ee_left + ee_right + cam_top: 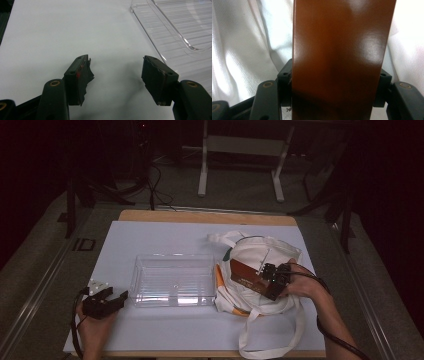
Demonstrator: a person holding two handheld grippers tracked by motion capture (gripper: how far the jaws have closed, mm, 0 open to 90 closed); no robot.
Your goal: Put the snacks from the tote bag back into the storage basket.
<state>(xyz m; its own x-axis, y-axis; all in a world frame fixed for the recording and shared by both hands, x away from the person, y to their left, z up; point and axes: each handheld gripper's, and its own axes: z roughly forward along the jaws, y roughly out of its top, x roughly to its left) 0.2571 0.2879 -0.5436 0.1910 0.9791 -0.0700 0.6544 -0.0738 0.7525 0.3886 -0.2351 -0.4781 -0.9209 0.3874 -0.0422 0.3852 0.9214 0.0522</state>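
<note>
Brown and glossy, a flat box [246, 275] sits clamped between the jaws of the right gripper [267, 279], lying over a white cloth tote bag [260, 251] at 3 o'clock on the table [150, 240]. A clear plastic tray [172, 279] waits at centre; the left gripper [112, 299], jaws spread and holding nothing, rests at 8 o'clock beside it. If the tray is the destination, the box likely wants a level lift clear of the fabric, with a firm squeeze on those slippery sides
</note>
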